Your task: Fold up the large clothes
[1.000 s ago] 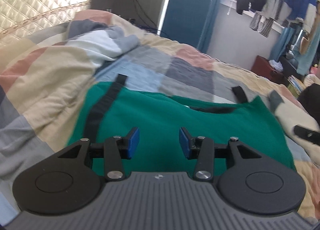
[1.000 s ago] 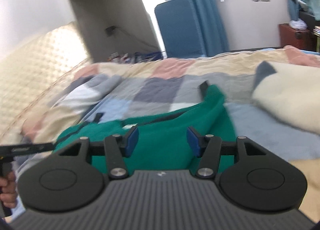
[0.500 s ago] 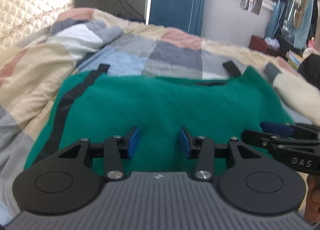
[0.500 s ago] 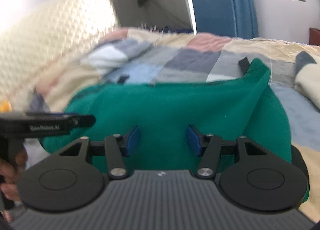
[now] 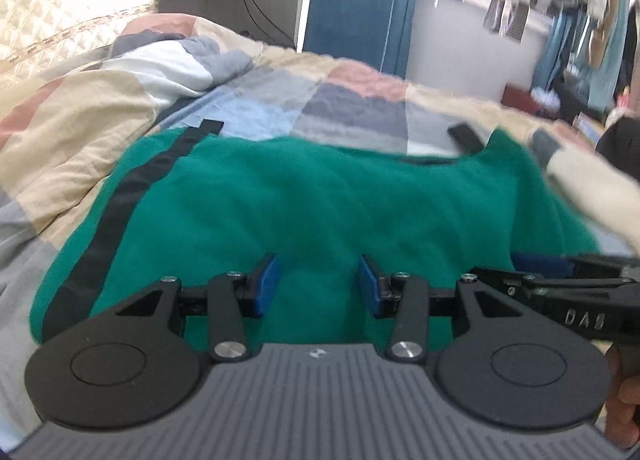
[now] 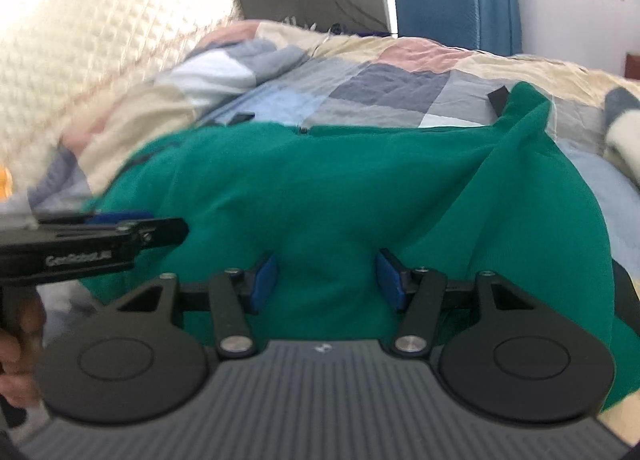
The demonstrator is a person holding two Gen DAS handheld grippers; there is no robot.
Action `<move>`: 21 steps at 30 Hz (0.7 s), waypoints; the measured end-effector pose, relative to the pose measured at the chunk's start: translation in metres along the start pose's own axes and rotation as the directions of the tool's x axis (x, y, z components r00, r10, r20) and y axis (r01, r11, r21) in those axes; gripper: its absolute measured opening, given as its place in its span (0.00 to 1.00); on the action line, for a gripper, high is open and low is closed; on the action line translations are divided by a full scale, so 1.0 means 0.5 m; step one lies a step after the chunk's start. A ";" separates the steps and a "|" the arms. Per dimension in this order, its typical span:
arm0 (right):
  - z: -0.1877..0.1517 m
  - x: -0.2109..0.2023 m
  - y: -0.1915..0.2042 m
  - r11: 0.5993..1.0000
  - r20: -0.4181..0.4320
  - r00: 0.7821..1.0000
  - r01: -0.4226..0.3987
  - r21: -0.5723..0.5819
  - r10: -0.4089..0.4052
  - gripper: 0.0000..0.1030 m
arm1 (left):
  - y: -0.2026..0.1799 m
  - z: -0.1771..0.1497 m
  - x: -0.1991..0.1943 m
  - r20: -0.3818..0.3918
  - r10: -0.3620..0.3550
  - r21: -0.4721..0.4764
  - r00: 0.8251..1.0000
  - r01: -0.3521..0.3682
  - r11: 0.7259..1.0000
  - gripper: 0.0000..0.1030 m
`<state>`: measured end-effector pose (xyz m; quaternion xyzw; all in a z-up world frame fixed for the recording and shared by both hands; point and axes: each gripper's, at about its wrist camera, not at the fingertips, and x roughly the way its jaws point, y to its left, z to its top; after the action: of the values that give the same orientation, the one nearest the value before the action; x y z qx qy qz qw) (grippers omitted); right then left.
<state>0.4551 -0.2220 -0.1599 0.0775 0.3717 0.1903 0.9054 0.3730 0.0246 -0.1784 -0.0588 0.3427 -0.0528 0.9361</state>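
Both grippers have sunk closer to the green garment (image 5: 320, 200), spread flat on the bed's patchwork quilt (image 5: 360, 100). Left gripper (image 5: 318, 286) and right gripper (image 6: 326, 280) hang released, fingers apart, gripping nothing. Crowded together, they risk colliding or bunching cloth; beyond, a cream blanket (image 5: 592, 180) overlaps the garment's edge.

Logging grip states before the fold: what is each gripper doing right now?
Left gripper: open, holding nothing, above the green garment.
Right gripper: open, holding nothing.
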 end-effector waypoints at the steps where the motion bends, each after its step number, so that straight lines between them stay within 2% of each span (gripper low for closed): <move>1: 0.002 -0.016 -0.006 0.998 0.000 1.000 -0.017 0.054 0.017 0.56 | 0.008 -0.004 -0.018 0.013 -0.017 -0.032 1.000 0.018 0.999 0.50; 4: -0.001 -0.059 -0.022 0.978 0.015 0.998 -0.066 0.198 0.064 0.57 | 0.050 -0.030 -0.078 0.062 -0.082 -0.156 0.995 0.091 0.984 0.59; 6: -0.014 -0.085 -0.030 0.950 0.021 0.995 -0.097 0.296 0.096 0.57 | 0.079 -0.054 -0.112 0.088 -0.112 -0.226 0.990 0.130 0.965 0.66; 9: -0.036 -0.112 -0.037 0.907 0.022 0.992 -0.125 0.401 0.127 0.57 | 0.126 -0.091 -0.138 0.101 -0.125 -0.359 0.987 0.153 0.921 0.70; 11: -0.055 -0.122 -0.042 0.871 0.021 0.991 -0.124 0.475 0.130 0.57 | 0.157 -0.111 -0.131 0.074 -0.158 -0.454 0.985 0.174 0.874 0.72; 13: -0.081 -0.125 -0.059 0.795 0.031 0.989 -0.134 0.591 0.144 0.58 | 0.185 -0.128 -0.114 0.061 -0.204 -0.549 0.977 0.203 0.811 0.77; 15: -0.110 -0.117 -0.085 0.691 0.032 0.986 -0.135 0.710 0.161 0.76 | 0.206 -0.143 -0.092 0.059 -0.240 -0.619 0.969 0.225 0.753 0.79; 16: -0.124 -0.113 -0.097 0.645 0.034 0.987 -0.127 0.754 0.155 0.81 | 0.214 -0.148 -0.081 0.061 -0.254 -0.643 0.965 0.233 0.730 0.79; 18: -0.141 -0.103 -0.115 0.586 0.025 0.991 -0.099 0.804 0.133 0.83 | 0.227 -0.157 -0.058 0.072 -0.272 -0.684 0.960 0.246 0.686 0.79; 21: -0.159 -0.074 -0.143 0.502 0.051 0.990 -0.111 0.858 0.132 0.83 | 0.253 -0.160 -0.022 0.105 -0.273 -0.744 0.956 0.257 0.617 0.79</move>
<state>0.3955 -0.3024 -0.2127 0.5385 0.4202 0.0458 0.7289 0.3205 0.1453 -0.2505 -0.4886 0.3299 -0.0448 0.8065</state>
